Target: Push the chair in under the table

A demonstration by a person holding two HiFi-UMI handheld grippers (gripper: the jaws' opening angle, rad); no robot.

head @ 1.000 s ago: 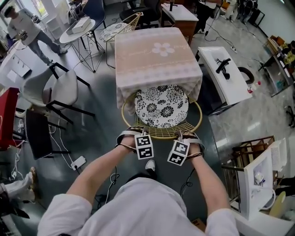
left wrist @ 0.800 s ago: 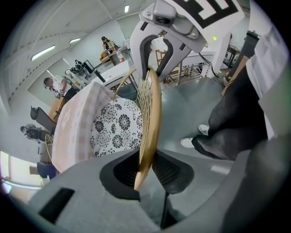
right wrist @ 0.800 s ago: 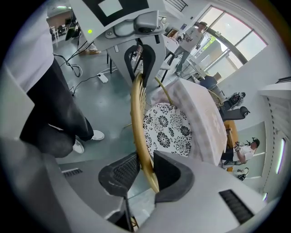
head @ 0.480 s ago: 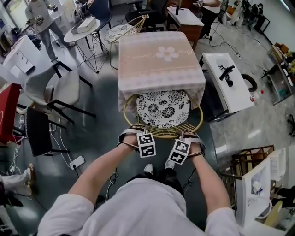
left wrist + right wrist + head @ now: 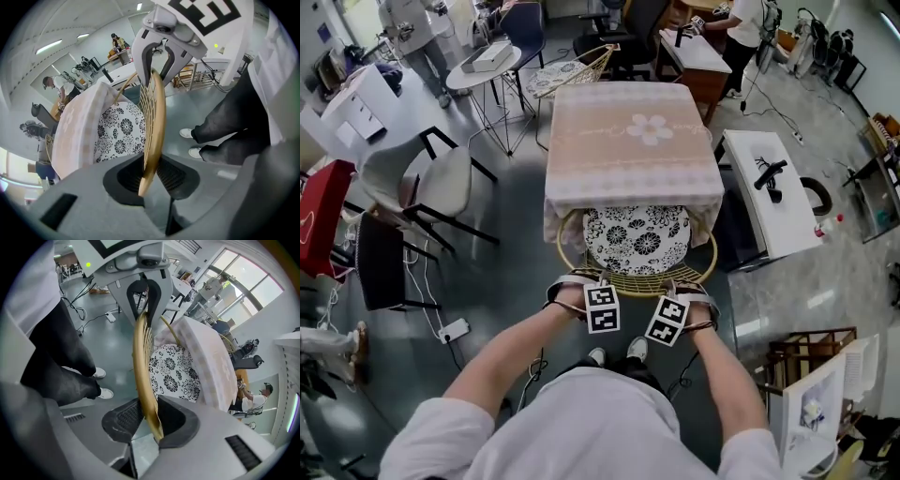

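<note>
A gold wire chair [image 5: 636, 277] with a black-and-white flowered cushion [image 5: 637, 241] stands partly under the square table [image 5: 633, 141], which has a pink cloth; the cloth hides the front of the seat. My left gripper [image 5: 577, 291] is shut on the curved back rim [image 5: 152, 122] left of its middle. To the right of the middle, my right gripper [image 5: 686, 298] is shut on the same rim [image 5: 141, 362]. In each gripper view the gold rim runs between the dark pads, and the other gripper [image 5: 158, 51] [image 5: 143, 289] shows further along it.
A white chair [image 5: 441, 183] and a black one [image 5: 382, 262] stand at the left. A white low table [image 5: 769, 192] sits close on the right. Cables and a power strip [image 5: 455, 330] lie on the floor. My shoes [image 5: 617, 353] are just behind the chair.
The chair has slid further under the table, so the cloth hides more of the cushion. Both grippers have moved forward with the rim.
</note>
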